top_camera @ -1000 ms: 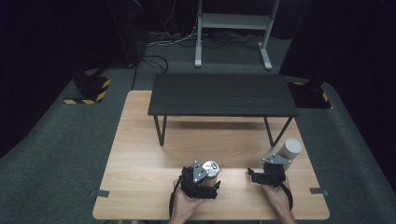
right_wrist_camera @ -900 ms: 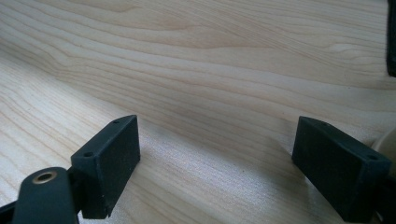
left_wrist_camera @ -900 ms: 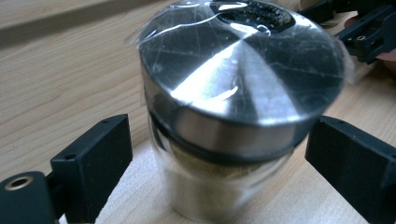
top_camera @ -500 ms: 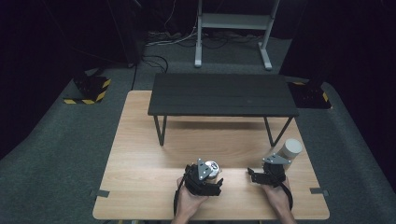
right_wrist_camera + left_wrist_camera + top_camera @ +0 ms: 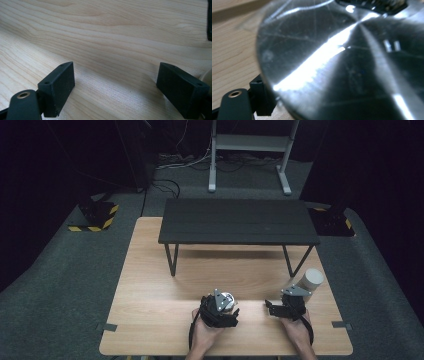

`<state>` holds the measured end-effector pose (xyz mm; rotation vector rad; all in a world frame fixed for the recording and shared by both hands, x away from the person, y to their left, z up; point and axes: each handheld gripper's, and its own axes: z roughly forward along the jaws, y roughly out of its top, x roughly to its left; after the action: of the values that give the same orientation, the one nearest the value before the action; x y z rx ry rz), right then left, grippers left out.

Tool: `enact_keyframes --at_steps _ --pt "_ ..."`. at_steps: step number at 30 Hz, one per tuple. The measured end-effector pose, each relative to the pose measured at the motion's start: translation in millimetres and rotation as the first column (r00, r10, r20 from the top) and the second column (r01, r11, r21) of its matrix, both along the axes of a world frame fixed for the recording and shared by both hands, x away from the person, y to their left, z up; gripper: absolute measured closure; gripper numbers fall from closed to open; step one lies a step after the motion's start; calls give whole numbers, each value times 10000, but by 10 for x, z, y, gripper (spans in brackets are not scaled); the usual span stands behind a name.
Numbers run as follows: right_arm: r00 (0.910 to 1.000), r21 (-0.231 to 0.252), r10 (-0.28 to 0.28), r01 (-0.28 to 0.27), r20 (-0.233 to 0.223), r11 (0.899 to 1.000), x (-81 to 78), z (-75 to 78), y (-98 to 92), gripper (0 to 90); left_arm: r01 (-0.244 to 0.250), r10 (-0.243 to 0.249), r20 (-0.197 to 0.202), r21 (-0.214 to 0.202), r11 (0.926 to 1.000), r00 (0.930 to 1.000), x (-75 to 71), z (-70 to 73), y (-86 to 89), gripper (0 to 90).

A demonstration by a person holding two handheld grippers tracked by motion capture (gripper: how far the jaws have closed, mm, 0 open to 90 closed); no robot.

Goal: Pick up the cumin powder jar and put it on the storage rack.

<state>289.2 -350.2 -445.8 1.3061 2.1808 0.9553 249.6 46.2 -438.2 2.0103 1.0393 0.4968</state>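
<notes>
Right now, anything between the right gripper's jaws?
Nothing. In the right gripper view the right gripper stands open over bare wooden table; the steel cup is over at the left gripper.

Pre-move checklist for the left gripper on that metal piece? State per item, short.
1. Round metal piece between the left gripper's jaws: ok; it sits right against the camera in the left gripper view, and the jaws have just been closing.
2. Pads pressing firmly on it: cannot tell; the contact is hidden.
3. Right gripper free: ok; jaws wide apart, only bare tabletop between them.
4. White cylinder out of the way: ok; it stands beside the right gripper, apart from the left.
5. Black low table clear of both hands: ok; it is farther back on the wooden table.
</notes>
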Motion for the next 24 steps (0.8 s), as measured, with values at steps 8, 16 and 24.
enact_keyframes --at_steps 8,16,24 --pt "10000 2 2 -2 -2 10000 0 0 0 139 -31 30 -36 -27 10000 10000 9 -18 -17 195" --pt "10000 0 3 -3 0 10000 0 0 0 140 -76 76 -34 -80 9999 10000 5 -33 -35 269" --pt "10000 -2 5 -5 -4 10000 0 1 0 139 -130 130 48 -83 9999 9999 -7 -37 -27 307"
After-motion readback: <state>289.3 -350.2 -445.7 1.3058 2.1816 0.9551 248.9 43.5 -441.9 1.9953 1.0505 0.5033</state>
